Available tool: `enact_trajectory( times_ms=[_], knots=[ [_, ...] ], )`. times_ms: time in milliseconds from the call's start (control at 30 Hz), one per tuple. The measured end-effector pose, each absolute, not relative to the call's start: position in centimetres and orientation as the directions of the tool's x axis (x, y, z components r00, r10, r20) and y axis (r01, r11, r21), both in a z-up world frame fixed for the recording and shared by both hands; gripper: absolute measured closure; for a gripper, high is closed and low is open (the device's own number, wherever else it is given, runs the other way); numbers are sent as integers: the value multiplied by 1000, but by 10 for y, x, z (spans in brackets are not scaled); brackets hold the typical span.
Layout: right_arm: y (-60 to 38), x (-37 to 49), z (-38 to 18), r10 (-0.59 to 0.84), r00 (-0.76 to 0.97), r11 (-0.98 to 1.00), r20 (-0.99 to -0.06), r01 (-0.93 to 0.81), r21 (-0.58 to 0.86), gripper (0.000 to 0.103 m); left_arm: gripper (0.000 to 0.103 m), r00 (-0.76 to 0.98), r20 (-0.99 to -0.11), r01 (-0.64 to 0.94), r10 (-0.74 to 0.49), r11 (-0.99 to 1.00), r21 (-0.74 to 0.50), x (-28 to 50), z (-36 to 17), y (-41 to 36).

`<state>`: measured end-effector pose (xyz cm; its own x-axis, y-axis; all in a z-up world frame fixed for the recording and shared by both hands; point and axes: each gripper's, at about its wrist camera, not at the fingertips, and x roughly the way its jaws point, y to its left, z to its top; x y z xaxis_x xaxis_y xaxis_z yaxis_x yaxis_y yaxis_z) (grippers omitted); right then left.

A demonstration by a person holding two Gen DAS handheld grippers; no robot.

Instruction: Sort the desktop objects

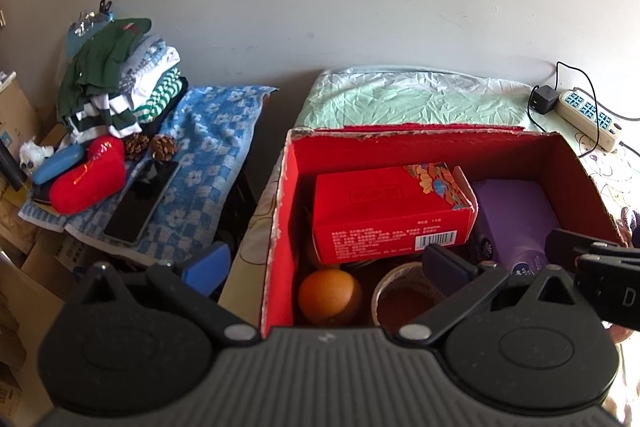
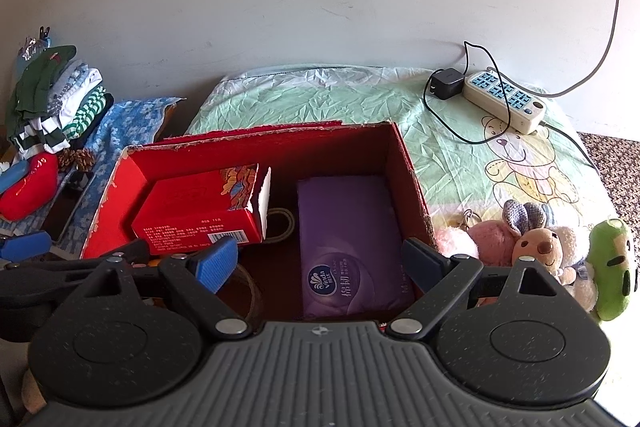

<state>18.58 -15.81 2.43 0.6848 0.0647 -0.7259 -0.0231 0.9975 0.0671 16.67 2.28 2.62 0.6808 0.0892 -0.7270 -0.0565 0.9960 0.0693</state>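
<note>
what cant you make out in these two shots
- Tape roll: near side hidden by the left gripper in the left wrist view.
- Orange: out of sight in the right wrist view, behind the gripper bodies.
- Handle loop: what it belongs to is covered by the red carton.
- Green plush: cut off by the edge in the right wrist view.
- Carton print: too small to read.

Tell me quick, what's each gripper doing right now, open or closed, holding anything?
Left gripper: open, holding nothing, above the red cardboard box.
Right gripper: open, holding nothing, above the same box.
</note>
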Motion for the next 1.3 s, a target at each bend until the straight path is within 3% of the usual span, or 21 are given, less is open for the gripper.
enact_trajectory(
  times_ms=[1300],
  knots=[
    [-153, 187, 25, 45, 679, 999, -733, -17, 46, 12, 1, 675, -733, -64, 85, 996, 56, 171, 20, 30]
  ],
)
